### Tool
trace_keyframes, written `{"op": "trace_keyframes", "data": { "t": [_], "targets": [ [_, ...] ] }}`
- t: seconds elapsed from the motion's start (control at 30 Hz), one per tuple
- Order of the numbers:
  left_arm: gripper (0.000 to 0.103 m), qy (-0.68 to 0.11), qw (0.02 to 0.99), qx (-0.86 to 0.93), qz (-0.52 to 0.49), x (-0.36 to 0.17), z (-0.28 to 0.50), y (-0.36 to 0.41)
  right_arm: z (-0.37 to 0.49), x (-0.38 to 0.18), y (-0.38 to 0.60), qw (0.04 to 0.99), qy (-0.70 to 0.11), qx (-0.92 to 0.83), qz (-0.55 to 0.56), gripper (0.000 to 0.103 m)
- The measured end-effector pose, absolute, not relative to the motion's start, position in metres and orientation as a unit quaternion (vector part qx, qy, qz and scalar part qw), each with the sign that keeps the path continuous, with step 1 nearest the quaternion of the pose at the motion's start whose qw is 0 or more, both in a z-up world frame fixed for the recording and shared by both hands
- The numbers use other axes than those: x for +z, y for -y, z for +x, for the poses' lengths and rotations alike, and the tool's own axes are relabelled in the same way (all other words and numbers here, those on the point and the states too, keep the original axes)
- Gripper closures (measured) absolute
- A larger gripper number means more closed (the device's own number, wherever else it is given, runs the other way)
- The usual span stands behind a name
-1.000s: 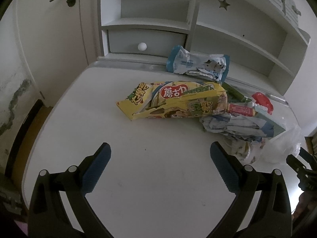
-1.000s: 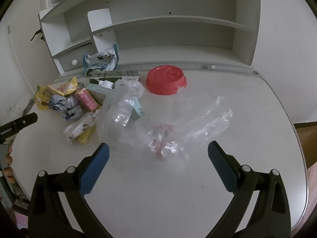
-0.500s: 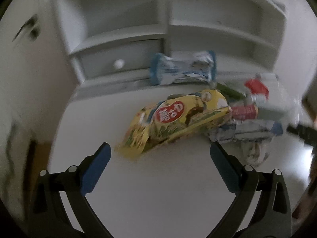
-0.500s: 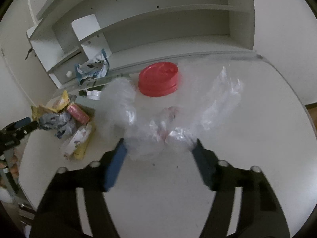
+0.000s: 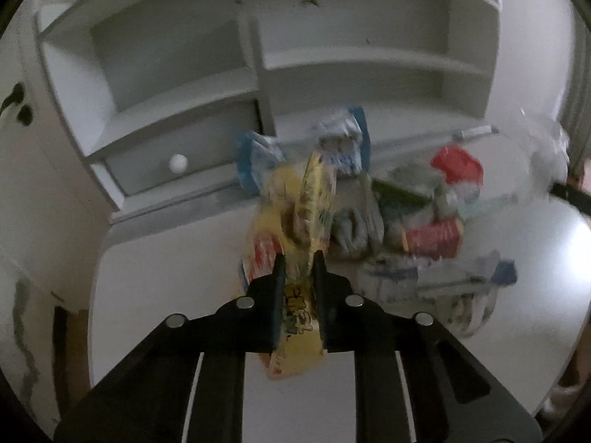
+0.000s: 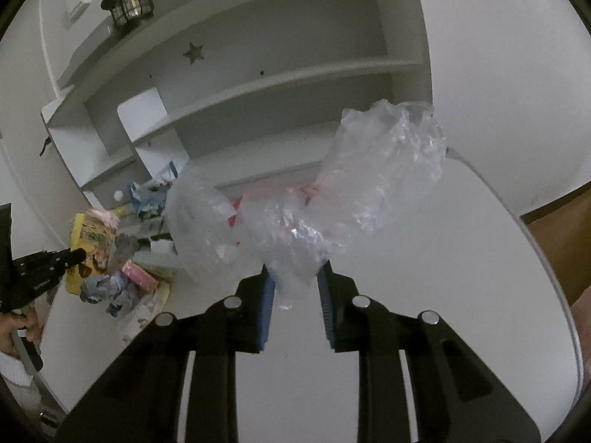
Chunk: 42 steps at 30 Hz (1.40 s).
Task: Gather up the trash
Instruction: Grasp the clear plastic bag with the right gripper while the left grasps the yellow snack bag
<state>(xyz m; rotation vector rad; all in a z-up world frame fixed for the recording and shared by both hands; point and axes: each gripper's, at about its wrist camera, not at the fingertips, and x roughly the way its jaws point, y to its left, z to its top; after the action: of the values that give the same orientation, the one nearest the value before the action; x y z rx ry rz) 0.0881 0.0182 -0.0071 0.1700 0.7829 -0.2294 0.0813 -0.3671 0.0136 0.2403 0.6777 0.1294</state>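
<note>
Both grippers are busy here. The left gripper [image 5: 298,262] has its jaws closing on the yellow snack bag [image 5: 301,229], which sits pinched between them and sticks up toward 12 o'clock, with its lower end hanging out below the jaws. The picture is blurry, so I can't read the print.

The right gripper [image 6: 295,277] has its jaws closing too, with a bunch of the clear plastic bag [image 6: 369,184] caught between them. The rest of that bag billows up toward 1 o'clock and 11 o'clock, lifted off the white tabletop [image 6: 461,295].

In the left wrist view, the rest of the trash pile lies on the tabletop around 2 to 3 o'clock from the jaws: a red tube-like wrapper [image 5: 432,236], crumpled grey paper [image 5: 351,232], something red [image 5: 458,166] further back, and a blue-and-white wrapper [image 5: 343,147] at 12 o'clock against the white shelf unit [image 5: 184,74]. A drawer with a round white knob [image 5: 178,163] sits at 10 o'clock.

In the right wrist view the pile is at 9 o'clock, and a black lantern [image 6: 129,0] stands on top of the shelf unit at 11 o'clock.
</note>
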Motion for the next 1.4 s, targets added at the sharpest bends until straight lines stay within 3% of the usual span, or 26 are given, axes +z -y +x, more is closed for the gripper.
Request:
{"op": "trace_keyframes", "data": {
  "t": [0.1, 0.37, 0.43, 0.47, 0.5, 0.83, 0.97, 1.23, 1.33, 1.4],
  "targets": [
    [0.102, -0.372, 0.921, -0.108, 0.038, 0.004, 0.087, -0.028, 0.08, 0.014, 0.369, 0.935, -0.328, 0.065, 0.117, 0.08],
    [0.099, -0.406, 0.909, -0.074, 0.056, -0.009, 0.089, -0.02, 0.075, -0.004, 0.365, 0.925, -0.35, 0.079, 0.125, 0.08],
    [0.078, -0.41, 0.908, -0.063, 0.061, -0.013, 0.089, -0.02, 0.073, -0.005, 0.367, 0.925, -0.351, 0.079, 0.126, 0.08],
    [0.038, -0.407, 0.909, -0.048, 0.067, -0.013, 0.088, -0.02, 0.073, -0.004, 0.367, 0.924, -0.351, 0.08, 0.128, 0.08],
    [0.014, -0.4, 0.913, -0.036, 0.073, -0.013, 0.086, -0.02, 0.072, -0.005, 0.368, 0.923, -0.352, 0.082, 0.13, 0.08],
    [0.014, -0.381, 0.915, -0.062, 0.12, -0.011, 0.076, 0.001, 0.071, -0.013, 0.369, 0.918, -0.36, 0.09, 0.139, 0.08],
    [0.032, -0.4, 0.906, -0.094, 0.105, -0.023, 0.087, 0.001, 0.071, -0.014, 0.369, 0.918, -0.362, 0.092, 0.135, 0.08],
    [0.034, -0.45, 0.888, -0.079, 0.054, -0.058, 0.109, -0.031, 0.075, -0.014, 0.368, 0.918, -0.364, 0.09, 0.128, 0.08],
    [0.045, -0.445, 0.891, -0.08, 0.053, -0.06, 0.109, -0.034, 0.078, -0.016, 0.365, 0.917, -0.368, 0.09, 0.125, 0.08],
    [0.065, -0.441, 0.893, -0.08, 0.042, -0.059, 0.11, -0.04, 0.079, -0.017, 0.363, 0.916, -0.37, 0.091, 0.123, 0.08]
  ]
}}
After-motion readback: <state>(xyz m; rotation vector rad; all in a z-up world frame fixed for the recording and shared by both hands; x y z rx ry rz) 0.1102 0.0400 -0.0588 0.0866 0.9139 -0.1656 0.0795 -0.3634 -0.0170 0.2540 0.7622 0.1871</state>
